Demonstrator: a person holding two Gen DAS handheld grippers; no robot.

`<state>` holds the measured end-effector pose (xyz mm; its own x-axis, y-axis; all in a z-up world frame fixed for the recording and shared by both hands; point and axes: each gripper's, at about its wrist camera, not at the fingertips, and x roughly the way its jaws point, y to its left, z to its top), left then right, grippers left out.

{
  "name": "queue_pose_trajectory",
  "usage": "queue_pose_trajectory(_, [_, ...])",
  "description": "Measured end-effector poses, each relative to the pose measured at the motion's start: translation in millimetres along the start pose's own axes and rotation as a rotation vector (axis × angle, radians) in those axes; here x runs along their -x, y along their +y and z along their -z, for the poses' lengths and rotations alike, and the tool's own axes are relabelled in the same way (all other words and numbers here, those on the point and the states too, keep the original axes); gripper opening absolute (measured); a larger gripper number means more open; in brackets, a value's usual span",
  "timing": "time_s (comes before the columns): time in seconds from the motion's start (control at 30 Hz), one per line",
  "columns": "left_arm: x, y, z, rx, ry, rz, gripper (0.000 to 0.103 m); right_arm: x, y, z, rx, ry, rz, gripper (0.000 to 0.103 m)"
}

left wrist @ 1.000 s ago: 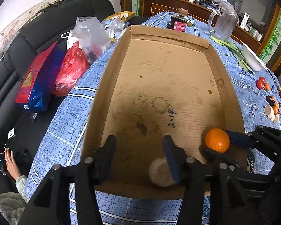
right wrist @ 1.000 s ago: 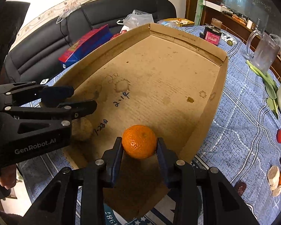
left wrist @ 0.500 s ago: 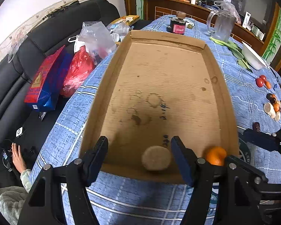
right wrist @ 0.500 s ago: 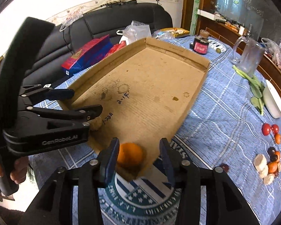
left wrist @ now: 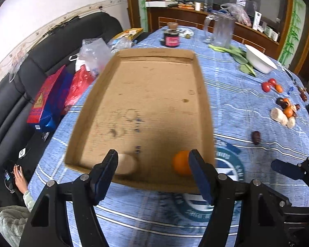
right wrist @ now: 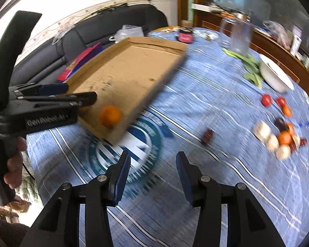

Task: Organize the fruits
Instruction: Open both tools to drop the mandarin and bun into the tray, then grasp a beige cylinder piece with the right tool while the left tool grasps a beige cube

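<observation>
1. Cardboard tray on the blue tablecloth holds an orange in its near right corner and a pale round fruit near left.
2. Left gripper has just been opening, jaws wide, nothing gripped.
3. Right gripper has also just opened, empty over the cloth.
4. Loose fruits lie well apart to the right.
</observation>
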<state>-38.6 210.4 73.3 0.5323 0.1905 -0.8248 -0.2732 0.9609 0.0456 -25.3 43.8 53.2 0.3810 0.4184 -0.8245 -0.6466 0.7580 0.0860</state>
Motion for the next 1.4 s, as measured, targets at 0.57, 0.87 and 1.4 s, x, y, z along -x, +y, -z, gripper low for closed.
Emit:
queue_pose_trajectory(0.57, [-16,-129,-3,-0.187,0.062,0.105,0.071,53,-155,75,-0.307,-0.015,0.186,0.049])
queue_pose_trajectory(0.87, [-24,-154,-10,-0.244,0.085,0.097,0.071,24,-217,46,-0.365,-0.031,0.163,0.049])
queue_pose_trajectory(1.4, [-55,-230,-47,-0.32,0.109,0.15,0.071,-4,-242,28,-0.303,-0.043,0.125,0.034])
